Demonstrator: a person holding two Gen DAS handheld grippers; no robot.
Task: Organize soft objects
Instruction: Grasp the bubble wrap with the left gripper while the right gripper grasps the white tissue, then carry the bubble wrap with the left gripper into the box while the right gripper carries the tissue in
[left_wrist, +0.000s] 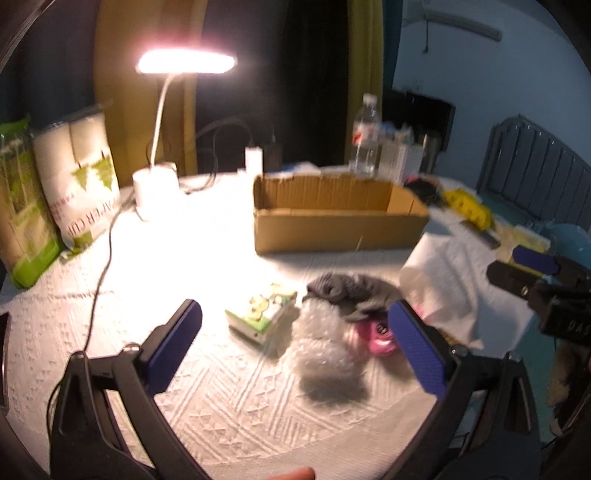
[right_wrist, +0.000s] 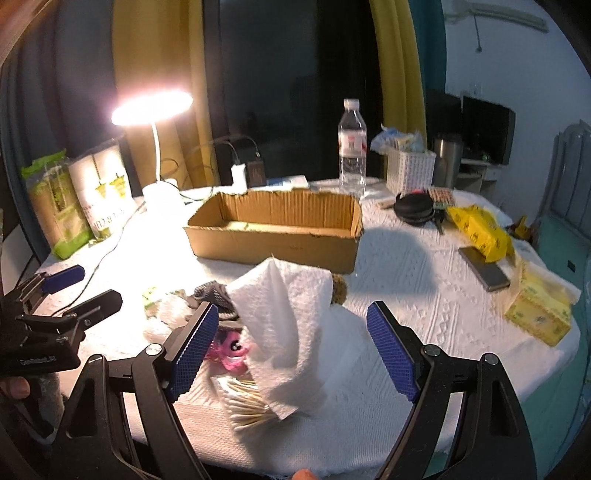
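Observation:
An open cardboard box (left_wrist: 332, 221) (right_wrist: 280, 236) lies at the middle of the white-clothed table. In front of it is a heap of soft things: a grey knitted cloth (left_wrist: 343, 291) (right_wrist: 214, 295), a wad of bubble wrap (left_wrist: 325, 347), a pink plush toy (left_wrist: 380, 332) (right_wrist: 231, 350) and a crumpled white paper towel (left_wrist: 447, 280) (right_wrist: 288, 332). My left gripper (left_wrist: 295, 343) is open, its fingers either side of the bubble wrap and a small green packet (left_wrist: 262, 314). My right gripper (right_wrist: 291, 350) is open around the paper towel, above a pack of cotton swabs (right_wrist: 247, 406).
A lit desk lamp (left_wrist: 155, 181) (right_wrist: 162, 192) with its cable, paper-cup packs (left_wrist: 77, 177), a water bottle (right_wrist: 351, 147), a white basket (right_wrist: 410, 166), a black case (right_wrist: 413, 210), yellow packets (right_wrist: 480, 232), a phone (right_wrist: 484, 269) and a tissue box (right_wrist: 535, 310) ring the table.

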